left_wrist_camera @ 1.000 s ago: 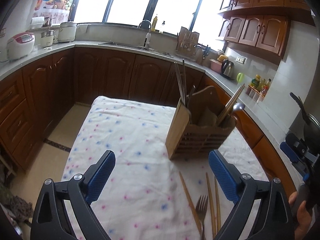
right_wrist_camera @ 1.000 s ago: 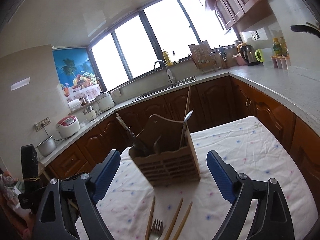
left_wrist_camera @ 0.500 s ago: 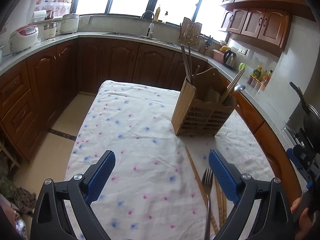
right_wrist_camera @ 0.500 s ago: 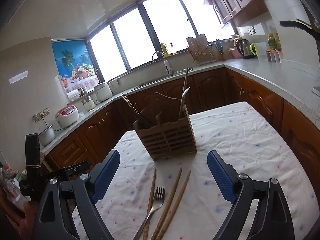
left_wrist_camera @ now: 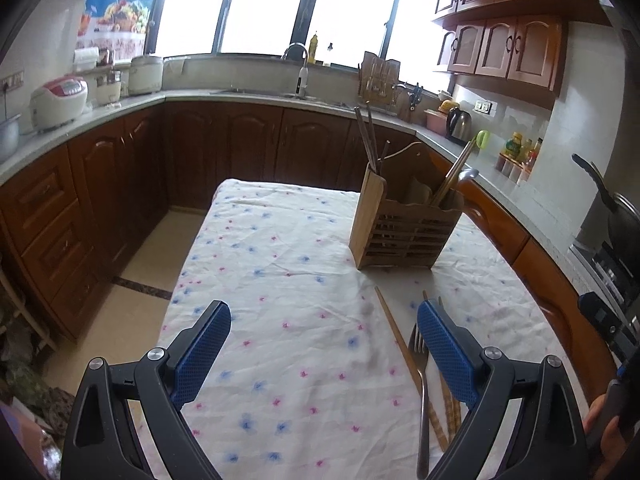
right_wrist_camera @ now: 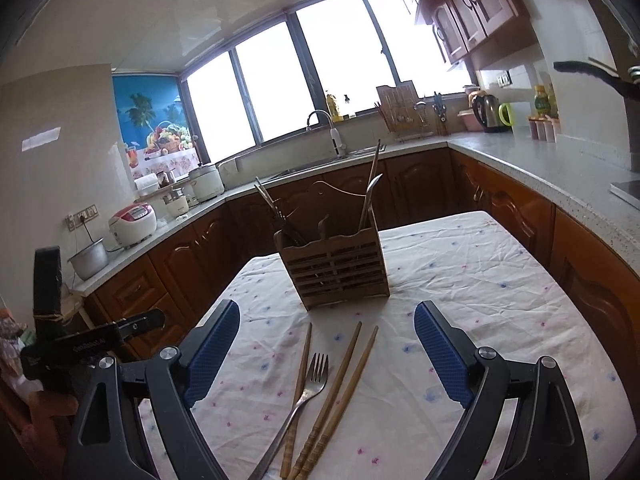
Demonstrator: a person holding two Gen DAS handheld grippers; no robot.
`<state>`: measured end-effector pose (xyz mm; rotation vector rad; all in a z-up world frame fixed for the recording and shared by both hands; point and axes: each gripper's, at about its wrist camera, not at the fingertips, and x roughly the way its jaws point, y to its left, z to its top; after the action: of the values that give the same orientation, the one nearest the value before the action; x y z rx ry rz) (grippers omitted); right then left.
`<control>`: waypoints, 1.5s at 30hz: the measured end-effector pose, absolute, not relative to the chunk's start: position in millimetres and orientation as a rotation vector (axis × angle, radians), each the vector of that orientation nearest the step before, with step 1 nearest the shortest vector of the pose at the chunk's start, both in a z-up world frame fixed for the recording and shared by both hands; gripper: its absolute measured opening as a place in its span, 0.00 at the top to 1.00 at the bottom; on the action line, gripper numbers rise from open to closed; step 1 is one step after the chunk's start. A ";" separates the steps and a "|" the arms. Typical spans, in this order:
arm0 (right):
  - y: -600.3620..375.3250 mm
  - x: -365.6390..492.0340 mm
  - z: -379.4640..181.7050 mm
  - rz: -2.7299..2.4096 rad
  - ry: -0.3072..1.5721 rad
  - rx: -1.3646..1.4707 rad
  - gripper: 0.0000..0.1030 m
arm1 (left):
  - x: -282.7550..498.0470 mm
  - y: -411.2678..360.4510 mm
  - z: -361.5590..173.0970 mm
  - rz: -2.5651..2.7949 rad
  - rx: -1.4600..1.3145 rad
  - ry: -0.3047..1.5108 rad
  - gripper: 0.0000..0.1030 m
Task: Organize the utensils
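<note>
A wooden slatted utensil holder (right_wrist_camera: 334, 270) stands on the floral tablecloth (right_wrist_camera: 460, 280), with chopsticks and a spoon upright in it; it also shows in the left wrist view (left_wrist_camera: 400, 232). A metal fork (right_wrist_camera: 298, 404) and three wooden chopsticks (right_wrist_camera: 340, 388) lie loose on the cloth in front of it, between my right gripper's fingers. My right gripper (right_wrist_camera: 327, 354) is open and empty above them. My left gripper (left_wrist_camera: 324, 350) is open and empty; the fork (left_wrist_camera: 421, 384) and chopsticks (left_wrist_camera: 396, 332) lie by its right finger.
The table (left_wrist_camera: 280, 248) stands in a U-shaped kitchen with brown cabinets (left_wrist_camera: 120, 184) on three sides. The countertop holds rice cookers (left_wrist_camera: 60, 100), a sink faucet (left_wrist_camera: 298, 64) and a kettle (right_wrist_camera: 486, 112). The left gripper's body (right_wrist_camera: 80, 344) shows at the right view's left edge.
Both grippers have pulled back from the utensil holder, which now looks smaller and farther away. More of the fork and chopsticks has come into view. Both grippers stay open.
</note>
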<state>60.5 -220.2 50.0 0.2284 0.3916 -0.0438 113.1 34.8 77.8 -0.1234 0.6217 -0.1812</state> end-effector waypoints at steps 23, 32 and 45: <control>-195.9 33.0 64.3 -0.023 0.328 0.163 0.07 | 66.9 42.8 99.4 -0.154 -0.045 0.516 0.02; -195.8 29.7 70.4 -0.026 0.312 0.154 0.05 | 69.5 56.1 99.9 -0.197 -0.094 0.531 0.01; -195.1 17.1 105.0 -0.043 0.219 0.103 0.00 | 62.4 54.7 102.4 -0.185 -0.109 0.426 0.01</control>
<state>17.1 -195.1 105.0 0.1026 0.2193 -0.0435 62.4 54.7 102.4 -0.1089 0.4256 -0.1846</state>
